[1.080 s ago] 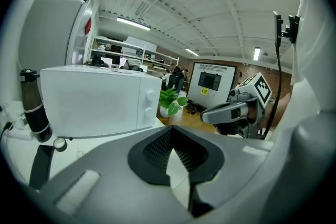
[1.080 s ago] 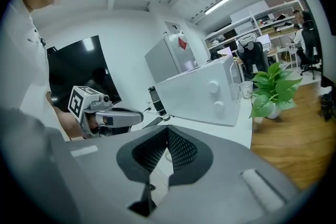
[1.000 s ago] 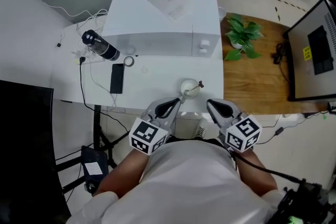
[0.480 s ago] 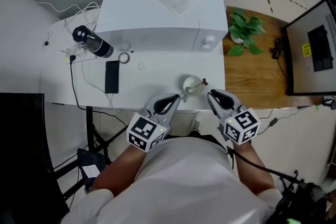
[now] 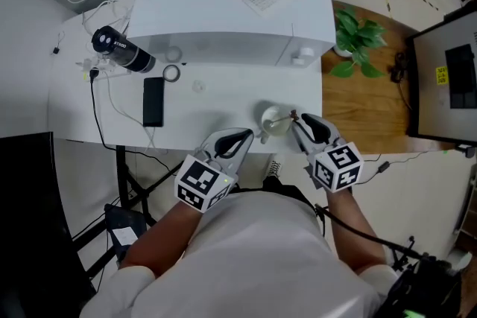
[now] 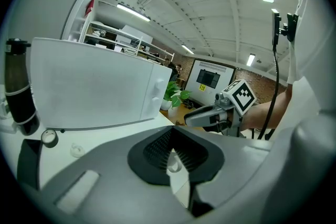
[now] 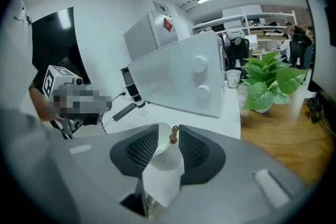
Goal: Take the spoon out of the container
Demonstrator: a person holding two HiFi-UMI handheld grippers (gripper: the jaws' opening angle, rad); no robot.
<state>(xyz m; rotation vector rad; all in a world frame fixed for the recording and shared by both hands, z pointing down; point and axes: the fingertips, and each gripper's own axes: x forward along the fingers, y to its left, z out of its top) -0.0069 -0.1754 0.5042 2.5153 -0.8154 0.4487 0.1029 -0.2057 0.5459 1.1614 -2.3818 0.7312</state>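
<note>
Where desk (image 5: 216,108) ends, wooden floor (image 5: 370,112) begins

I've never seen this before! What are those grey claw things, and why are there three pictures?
A person holds two hand tools called grippers. One camera sits on the person's head, looking down; one rides on each gripper. On the white table are a big white box, a black phone and a small white container with a spoon in it. The right gripper has its jaws open around the spoon's brown end. The left gripper sits beside, jaws closed.
</note>
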